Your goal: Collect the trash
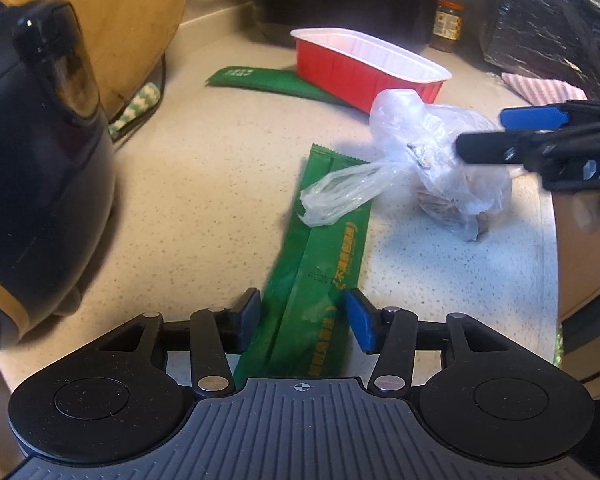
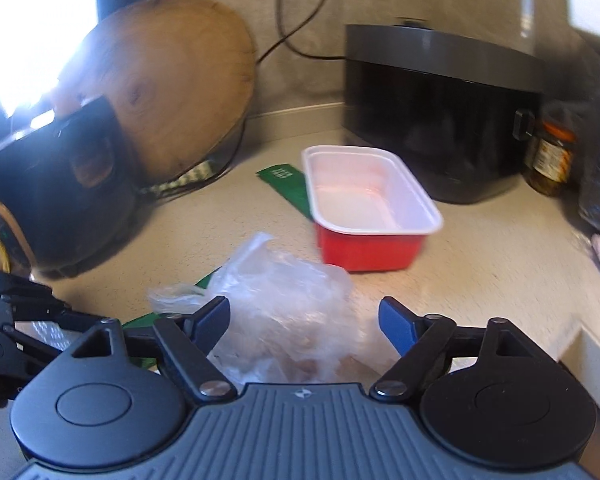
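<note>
Left claw (image 1: pixel 302 318) spread astride the green wrapper (image 1: pixel 320 248); right claw (image 2: pixel 304 320) gaped around the plastic bag (image 2: pixel 284 300); both apparently needed closing.

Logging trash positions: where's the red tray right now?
The red tray sits at the back of the countertop, just in front of the black appliance. It partly overlaps a green wrapper, beyond the clear plastic bag.

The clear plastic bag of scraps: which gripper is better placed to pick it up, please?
Right. The right gripper is open with the plastic bag between its fingers; the left gripper straddles the green wrapper.
</note>
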Tool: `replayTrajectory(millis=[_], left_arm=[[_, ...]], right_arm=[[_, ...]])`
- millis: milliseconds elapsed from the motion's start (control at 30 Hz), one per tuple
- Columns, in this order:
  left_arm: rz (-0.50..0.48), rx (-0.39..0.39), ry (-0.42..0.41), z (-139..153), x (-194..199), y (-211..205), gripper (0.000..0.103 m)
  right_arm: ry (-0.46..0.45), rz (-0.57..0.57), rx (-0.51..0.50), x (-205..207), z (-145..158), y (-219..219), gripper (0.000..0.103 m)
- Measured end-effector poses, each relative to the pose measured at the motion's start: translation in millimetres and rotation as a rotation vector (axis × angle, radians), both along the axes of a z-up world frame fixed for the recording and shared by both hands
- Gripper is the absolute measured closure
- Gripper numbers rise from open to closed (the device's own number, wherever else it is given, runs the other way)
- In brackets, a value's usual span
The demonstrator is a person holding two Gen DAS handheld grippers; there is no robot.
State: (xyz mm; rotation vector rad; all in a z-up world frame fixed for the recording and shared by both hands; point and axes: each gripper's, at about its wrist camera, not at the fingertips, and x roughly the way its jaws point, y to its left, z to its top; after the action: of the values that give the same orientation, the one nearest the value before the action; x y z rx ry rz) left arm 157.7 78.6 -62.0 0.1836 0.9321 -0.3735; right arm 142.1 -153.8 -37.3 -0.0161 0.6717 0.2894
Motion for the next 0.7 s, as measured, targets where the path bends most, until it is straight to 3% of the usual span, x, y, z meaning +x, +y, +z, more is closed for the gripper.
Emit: replayTrajectory(millis=[267,467,533,700], left_arm=[[0.043,-0.072,0.006,-3,6,0,0.047],[0.062,-0.043,-0.016,-5,3,-8,0.047],[0.064,-0.036,-0.029,-5,0,-9,0.047],[0.083,-0.034,-0.058,-6,-4,-10,0.052]], right_arm=[[0.067,0.021,-0.025,27,-25,23,0.018],[0.073,0.013,0.007,29,-34,22,0.019],[0.082,0.014,0.018,31,-34,21,0.023],[0.101,0.036,0.0,35,-31,23,0.055]])
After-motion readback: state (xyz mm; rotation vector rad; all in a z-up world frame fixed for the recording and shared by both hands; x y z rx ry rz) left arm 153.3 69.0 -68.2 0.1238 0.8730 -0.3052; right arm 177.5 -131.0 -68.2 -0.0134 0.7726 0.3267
